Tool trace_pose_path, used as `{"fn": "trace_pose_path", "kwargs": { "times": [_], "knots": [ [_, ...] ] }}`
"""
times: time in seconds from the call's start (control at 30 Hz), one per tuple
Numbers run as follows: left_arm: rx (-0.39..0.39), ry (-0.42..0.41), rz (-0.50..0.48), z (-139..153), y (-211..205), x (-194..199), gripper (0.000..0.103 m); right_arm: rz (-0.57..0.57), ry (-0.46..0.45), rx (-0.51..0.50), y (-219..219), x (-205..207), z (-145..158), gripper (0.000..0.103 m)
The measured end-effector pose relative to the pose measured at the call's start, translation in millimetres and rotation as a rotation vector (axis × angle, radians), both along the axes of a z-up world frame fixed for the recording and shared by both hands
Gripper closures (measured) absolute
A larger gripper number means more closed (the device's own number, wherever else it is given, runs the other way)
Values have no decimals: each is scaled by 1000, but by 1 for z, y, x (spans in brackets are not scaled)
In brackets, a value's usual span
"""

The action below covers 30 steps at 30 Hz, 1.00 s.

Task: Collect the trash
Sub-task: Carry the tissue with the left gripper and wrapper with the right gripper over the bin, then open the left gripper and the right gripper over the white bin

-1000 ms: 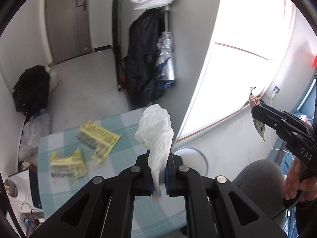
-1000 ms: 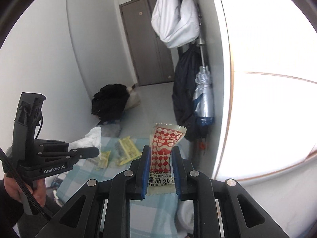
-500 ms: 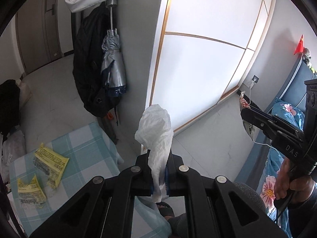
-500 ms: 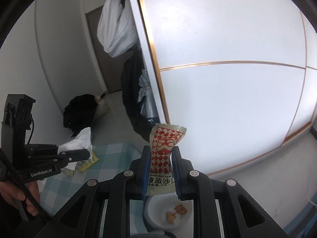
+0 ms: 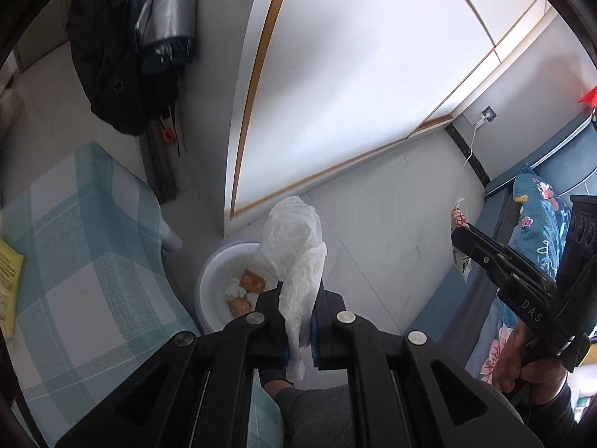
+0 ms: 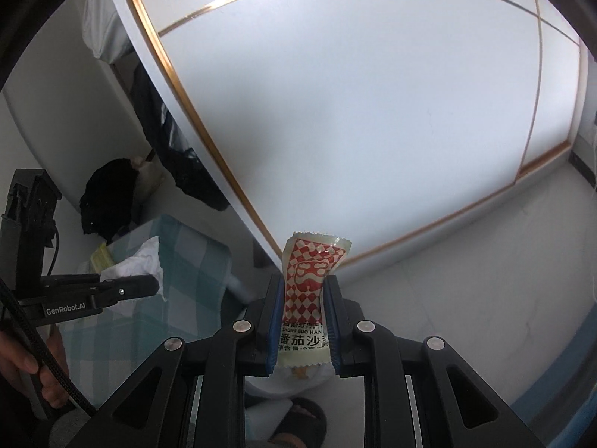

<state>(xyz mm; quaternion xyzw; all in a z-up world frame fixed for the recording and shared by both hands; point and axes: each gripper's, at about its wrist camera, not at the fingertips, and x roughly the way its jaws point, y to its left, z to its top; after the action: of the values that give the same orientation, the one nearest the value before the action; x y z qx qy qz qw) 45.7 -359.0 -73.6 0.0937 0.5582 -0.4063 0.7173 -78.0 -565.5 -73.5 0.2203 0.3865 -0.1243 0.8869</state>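
Observation:
My left gripper (image 5: 298, 306) is shut on a crumpled white tissue (image 5: 294, 250) that stands up between its pads. It hangs above a white round bin (image 5: 216, 280) on the floor, which holds a few wrappers and scraps. My right gripper (image 6: 302, 298) is shut on a red-and-white checked sauce packet (image 6: 309, 280). In the left wrist view the right gripper (image 5: 457, 237) shows at the right edge with the packet (image 5: 458, 220) at its tip. The right wrist view shows the left gripper (image 6: 149, 283) at the left, carrying the tissue (image 6: 138, 261).
A table with a blue-checked cloth (image 5: 86, 246) stands left of the bin, a yellow wrapper (image 5: 9, 265) at its left edge. Dark coats (image 5: 123, 56) hang by a white wardrobe (image 5: 373, 74). A bed with floral bedding (image 5: 537, 231) is at the right.
Both grippers have swung right and downward, off the table and over the floor. The bin has come into view under the left gripper. Each still grips its piece.

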Motion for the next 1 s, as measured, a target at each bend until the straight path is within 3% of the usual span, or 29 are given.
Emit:
{"fn": "trace_pose_path", "kwargs": {
  "times": [0.33, 0.53, 0.7, 1.0],
  "knots": [
    [156, 197, 19, -75, -21, 22, 99, 33, 133, 179, -3, 30, -91, 83],
    [221, 272, 8, -98, -28, 28, 99, 78, 213, 285, 13, 46, -141, 83],
    [278, 295, -9, -112, -37, 30, 99, 130, 246, 360, 24, 61, -166, 83],
    [311, 384, 1, -129, -38, 35, 99, 197, 306, 395, 39, 77, -191, 82]
  ]
}}
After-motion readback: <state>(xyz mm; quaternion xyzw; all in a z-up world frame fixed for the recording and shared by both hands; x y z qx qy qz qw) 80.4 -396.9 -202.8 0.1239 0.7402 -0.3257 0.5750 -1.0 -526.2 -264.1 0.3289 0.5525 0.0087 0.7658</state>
